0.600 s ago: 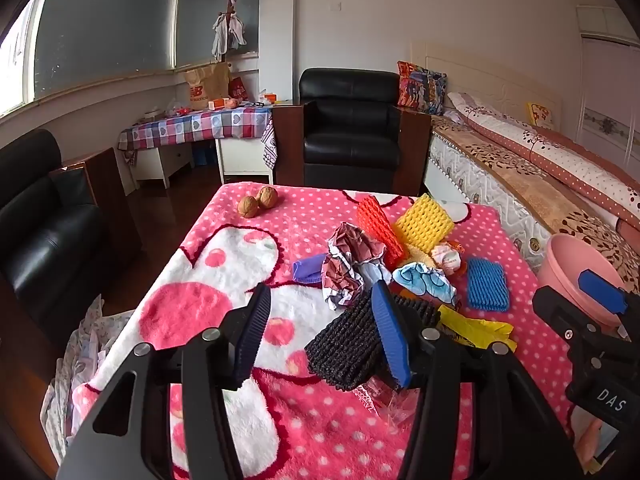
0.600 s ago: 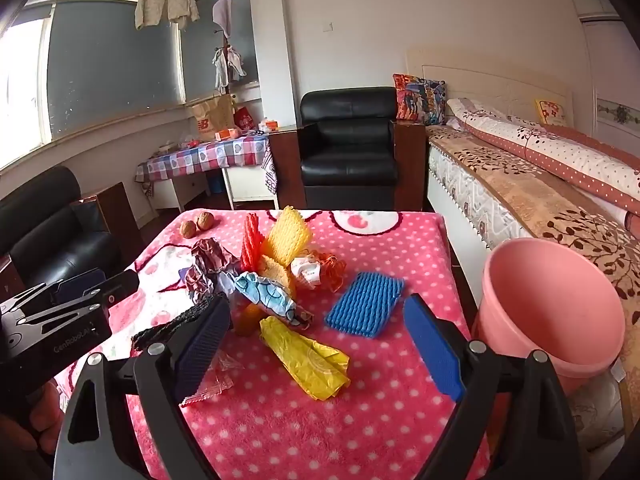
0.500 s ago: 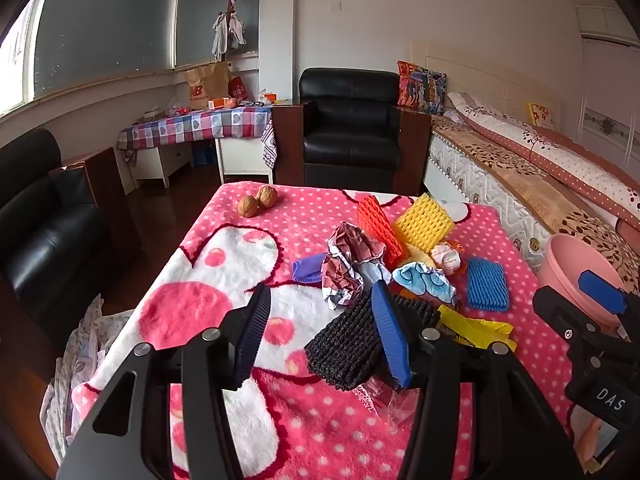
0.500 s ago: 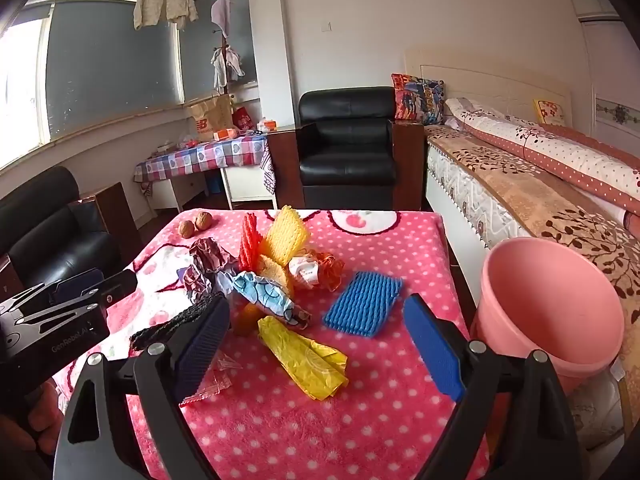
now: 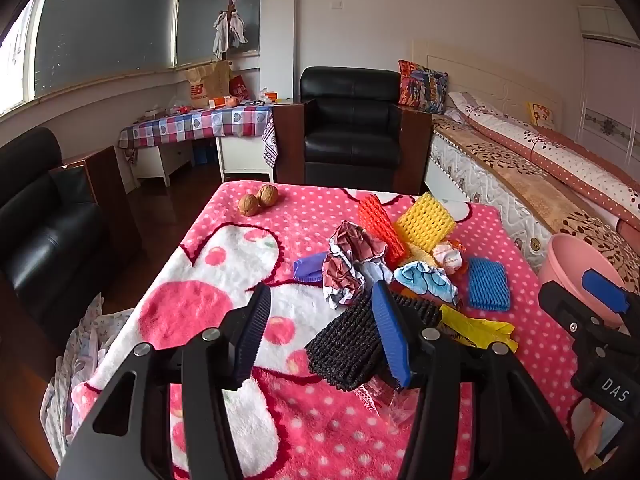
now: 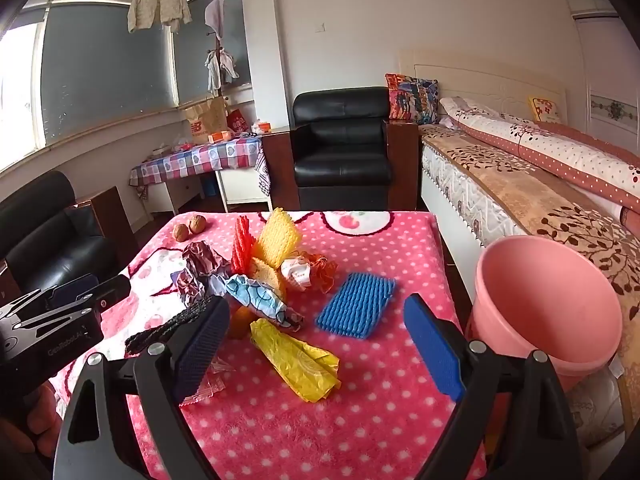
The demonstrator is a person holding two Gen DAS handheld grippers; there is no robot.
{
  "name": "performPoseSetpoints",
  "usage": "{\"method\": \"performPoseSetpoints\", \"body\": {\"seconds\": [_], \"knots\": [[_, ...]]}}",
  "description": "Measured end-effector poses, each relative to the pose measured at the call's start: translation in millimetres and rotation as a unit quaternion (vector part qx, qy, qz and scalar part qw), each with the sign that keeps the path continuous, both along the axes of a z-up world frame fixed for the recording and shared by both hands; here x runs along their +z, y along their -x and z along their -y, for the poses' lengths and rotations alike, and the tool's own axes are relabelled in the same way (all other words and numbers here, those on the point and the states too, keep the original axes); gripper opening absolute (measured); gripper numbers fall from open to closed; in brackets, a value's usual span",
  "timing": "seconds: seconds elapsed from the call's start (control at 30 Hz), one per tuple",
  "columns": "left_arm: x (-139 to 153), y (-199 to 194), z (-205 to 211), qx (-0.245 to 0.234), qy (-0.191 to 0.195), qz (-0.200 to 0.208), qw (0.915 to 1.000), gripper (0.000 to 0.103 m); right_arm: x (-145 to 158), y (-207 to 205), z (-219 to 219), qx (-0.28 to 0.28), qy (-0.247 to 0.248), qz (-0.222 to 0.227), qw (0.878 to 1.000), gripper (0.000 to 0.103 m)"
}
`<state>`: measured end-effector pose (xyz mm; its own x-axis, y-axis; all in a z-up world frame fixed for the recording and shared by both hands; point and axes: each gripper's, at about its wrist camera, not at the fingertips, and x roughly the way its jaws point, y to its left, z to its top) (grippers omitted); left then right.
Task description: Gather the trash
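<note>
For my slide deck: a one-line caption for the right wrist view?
Open right gripper above yellow wrapper and blue foam net, pink bucket beside table.

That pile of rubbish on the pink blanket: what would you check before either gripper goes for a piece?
1. Left gripper open, nothing between its fingers: ok.
2. Right gripper open and empty: ok.
3. Pink bucket within view beside the table, mouth unobstructed: ok.
4. Yellow wrapper lies apart from the heap, in front of the right gripper: ok.
5. Black mesh pad free of the left gripper's blue finger: cannot tell, the finger overlaps it.
6. Two walnuts clear of the heap: ok.
</note>
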<state>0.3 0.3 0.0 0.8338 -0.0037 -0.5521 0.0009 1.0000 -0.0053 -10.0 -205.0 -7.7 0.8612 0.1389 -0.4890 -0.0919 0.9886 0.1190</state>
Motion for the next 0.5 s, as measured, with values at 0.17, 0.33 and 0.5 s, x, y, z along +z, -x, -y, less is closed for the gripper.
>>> {"method": "performPoseSetpoints", "body": {"seconds": [0.17, 0.33, 0.5], "knots": [[0.2, -0.1, -0.2, 0.000, 0.001, -0.001, 1.0000, 0.053, -0.2, 0.1, 0.4, 0.001, 0.000, 0.000, 1.000, 0.087], [0.3, -0.1, -0.3, 0.000, 0.001, -0.001, 1.0000, 0.053, -0.4, 0.0, 0.0, 0.000, -0.001, 0.000, 1.000, 0.087], [0.1, -0.2, -0.3, 0.000, 0.001, -0.001, 1.0000, 0.053, -0.6, -0.1, -0.1, 0.000, -0.001, 0.000, 1.000, 0.087]]}}
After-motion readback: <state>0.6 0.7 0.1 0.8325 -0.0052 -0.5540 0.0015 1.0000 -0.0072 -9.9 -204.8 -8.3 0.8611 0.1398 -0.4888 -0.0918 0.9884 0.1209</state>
